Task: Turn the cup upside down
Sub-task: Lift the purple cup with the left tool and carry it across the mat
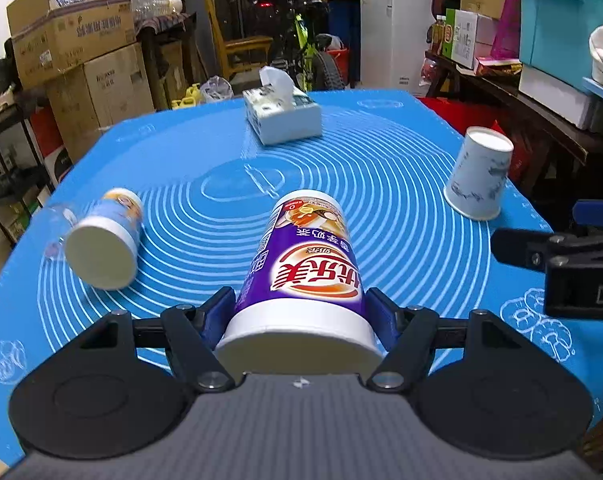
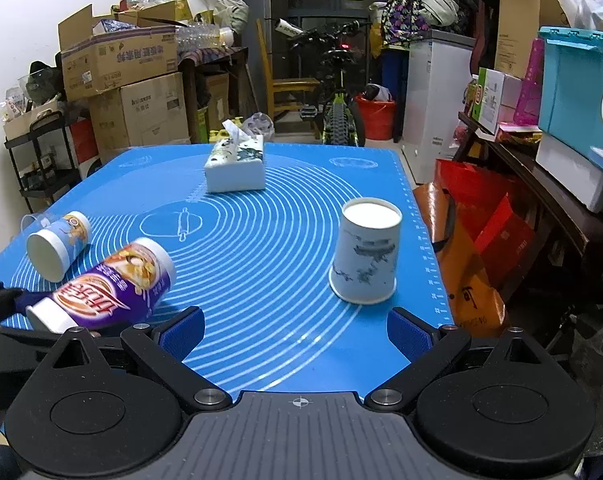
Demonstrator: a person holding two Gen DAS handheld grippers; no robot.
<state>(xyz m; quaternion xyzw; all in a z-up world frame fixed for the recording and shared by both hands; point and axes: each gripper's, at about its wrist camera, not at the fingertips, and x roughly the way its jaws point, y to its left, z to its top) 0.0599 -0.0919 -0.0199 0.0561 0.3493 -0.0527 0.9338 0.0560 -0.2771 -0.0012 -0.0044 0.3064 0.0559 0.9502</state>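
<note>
Left gripper (image 1: pixel 301 316) clamped on purple milk-tea cup (image 1: pixel 301 264), blue pads (image 1: pixel 217 316) pressed against both sides near the wide white rim. Cup held tilted, nearly horizontal, wide end toward the camera, narrow end pointing away over the blue silicone mat (image 1: pixel 401 220). From the right wrist view, same cup (image 2: pixel 109 292) at lower left, narrow end raised and angled up to the right, clear of the mat.

Right gripper (image 2: pixel 295 336) spread wide, nothing between its blue pads (image 2: pixel 407 334), hovering above the near edge of the mat (image 2: pixel 261 280). Its black body (image 1: pixel 573 268) visible at the right edge of the left wrist view.

White paper cup (image 2: pixel 365 256) with grey-blue print standing upside down on the mat, base up, just ahead of the right gripper; also on the right side in the left view (image 1: pixel 479 174).

Small light-blue cup (image 1: pixel 105 236) lying on its side at the left of the mat, white end facing the camera; seen too in the right view (image 2: pixel 57 246). Clear plastic item just behind it, too faint to identify.

Tissue box (image 1: pixel 281 116) near the far end of the mat, one tissue sticking up; same box in the right view (image 2: pixel 235 168).
</note>
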